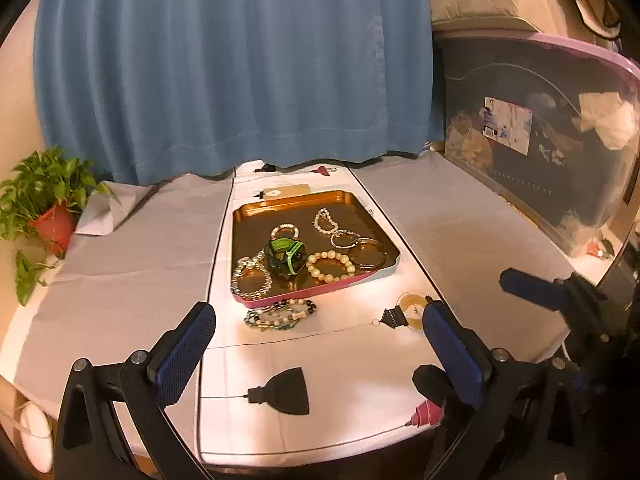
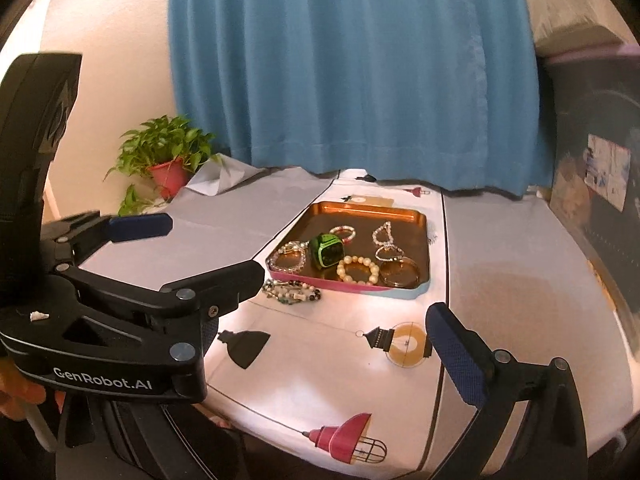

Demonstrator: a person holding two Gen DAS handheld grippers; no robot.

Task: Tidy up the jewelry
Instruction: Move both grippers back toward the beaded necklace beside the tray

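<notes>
A copper tray sits mid-table and holds several bracelets, a cream bead bracelet, a green watch and bangles. A mixed bead necklace lies on the cloth just in front of the tray. My left gripper is open and empty, short of the necklace; it also shows in the right wrist view. My right gripper is open and empty; its left finger is hidden behind the left gripper.
A potted plant stands at the table's far left. A dark storage bin lines the right side. A blue curtain hangs behind. The tablecloth carries printed lamp pictures.
</notes>
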